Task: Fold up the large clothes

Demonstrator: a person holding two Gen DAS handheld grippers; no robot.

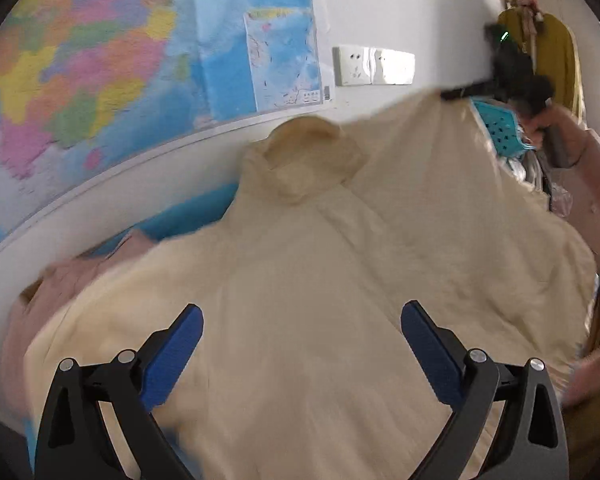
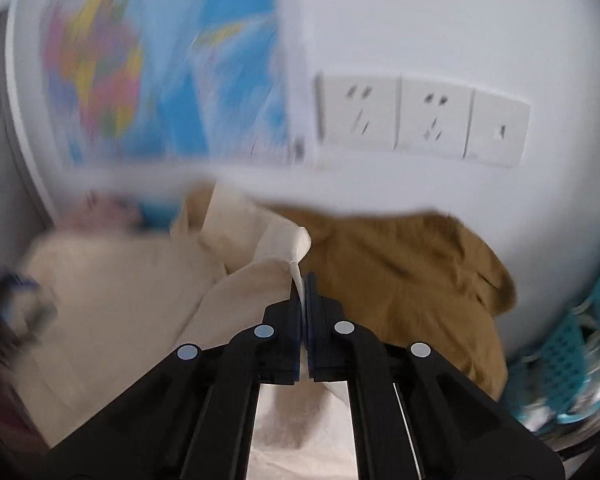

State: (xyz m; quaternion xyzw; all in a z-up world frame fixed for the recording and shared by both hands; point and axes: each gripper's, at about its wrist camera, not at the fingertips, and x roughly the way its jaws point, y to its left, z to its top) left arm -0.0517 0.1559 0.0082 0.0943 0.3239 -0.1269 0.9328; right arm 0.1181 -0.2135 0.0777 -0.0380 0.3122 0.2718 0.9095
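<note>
**A:** How far along is the fold? The cream hooded garment (image 1: 300, 280) is mostly spread flat near the wall, hood (image 1: 300, 160) at the far end by the map (image 1: 100, 80).

**B:** Barely started, I'd say. The right gripper (image 2: 302, 280) is pinching a cream edge and holding that right side up; the left gripper (image 1: 300, 344) hangs spread wide over the middle, holding nothing. No finished crease yet.

**A:** Hidden bits?

**B:** Lots of blur. The near hem is cut off, the left sleeve is lost over something pink (image 1: 60, 280), and the brown cloth (image 2: 420, 280) behind is unclear.
</note>
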